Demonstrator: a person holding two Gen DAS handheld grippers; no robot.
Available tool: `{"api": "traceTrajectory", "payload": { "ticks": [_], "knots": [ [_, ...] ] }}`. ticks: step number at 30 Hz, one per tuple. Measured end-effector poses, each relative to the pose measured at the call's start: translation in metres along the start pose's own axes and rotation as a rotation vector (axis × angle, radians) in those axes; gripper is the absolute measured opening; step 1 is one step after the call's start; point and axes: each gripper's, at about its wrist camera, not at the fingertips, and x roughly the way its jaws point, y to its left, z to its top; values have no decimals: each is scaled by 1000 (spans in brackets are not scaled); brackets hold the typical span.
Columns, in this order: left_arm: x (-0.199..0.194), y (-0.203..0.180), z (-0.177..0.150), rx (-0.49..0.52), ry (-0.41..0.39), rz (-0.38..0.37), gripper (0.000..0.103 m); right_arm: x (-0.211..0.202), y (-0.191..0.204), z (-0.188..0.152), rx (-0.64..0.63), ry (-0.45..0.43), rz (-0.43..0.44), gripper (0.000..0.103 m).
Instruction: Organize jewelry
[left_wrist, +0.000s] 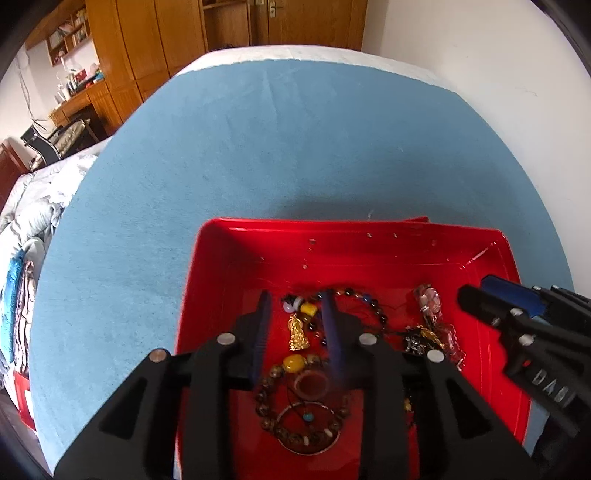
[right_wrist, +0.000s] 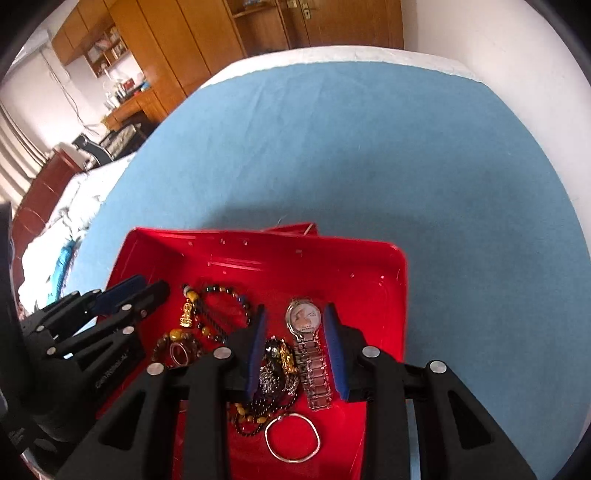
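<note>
A red tray (left_wrist: 236, 236) (right_wrist: 400, 280) on the blue cloth holds mixed jewelry. My left gripper (left_wrist: 295, 301) is open above a gold pendant (left_wrist: 297, 332), a yellow bead (left_wrist: 293, 362), a brown ring (left_wrist: 312, 386) and a bead bracelet (left_wrist: 273, 421). My right gripper (right_wrist: 295, 312) is open over a silver watch (right_wrist: 306, 317) and a dark and gold charm (right_wrist: 277, 363). A silver bangle (right_wrist: 291, 437) lies nearer the camera. The right gripper shows at the tray's right in the left wrist view (left_wrist: 476, 291). The left gripper shows at the tray's left in the right wrist view (right_wrist: 155, 286).
The blue cloth (left_wrist: 258, 147) (right_wrist: 406, 166) covers a round table beyond the tray. Bedding (left_wrist: 33, 221) lies off the left edge. Wooden cabinets (left_wrist: 147, 44) and a desk (left_wrist: 74, 107) stand at the back. A white wall (left_wrist: 480, 44) is on the right.
</note>
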Motion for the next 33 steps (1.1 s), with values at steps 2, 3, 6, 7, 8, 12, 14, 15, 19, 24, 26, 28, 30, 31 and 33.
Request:
{"api": "traceTrajectory", "payload": {
  "ticks": [2,3,6,7,8,12,14,15,19,24,26,28,30,31,33],
  "knots": [
    [-6,2,-1,2,-10,-4,34,-5,-4,-2,4,-18,6,31],
    [-11,3,-2,-4,-17,-15,39,-9,-5,-4,4,-28,7,32],
    [-24,4,-6,4,-51,-19,47,-22,-3,-11,-5,-54,13,43],
    [-32,4,-9,10,-66,-24,59,-24,-3,-12,-9,-62,13,46],
    [-39,5,-12,12,-81,-25,62,-30,-2,-15,-15,-75,15,47],
    [-64,9,-25,21,-137,-24,74,-48,1,-26,-25,-112,27,56],
    [-72,8,-31,18,-148,-30,78,-60,4,-34,-34,-135,25,64],
    [-76,9,-35,20,-156,-29,80,-66,7,-39,-42,-149,20,66],
    [-94,19,-49,31,-189,-3,91,-85,13,-55,-59,-181,-8,82],
    [-111,29,-66,23,-205,6,97,-104,15,-73,-69,-208,-16,90],
    [-116,33,-76,16,-204,7,97,-111,16,-80,-75,-219,-20,93],
    [-119,37,-83,5,-197,-12,97,-116,17,-88,-75,-222,-23,97],
    [-121,42,-91,-10,-187,-25,97,-121,17,-96,-76,-220,-27,98],
    [-122,45,-95,-18,-182,-28,97,-122,18,-99,-76,-220,-26,99],
    [-124,47,-103,-26,-176,-29,97,-124,19,-107,-77,-220,-17,99]
  ]
}}
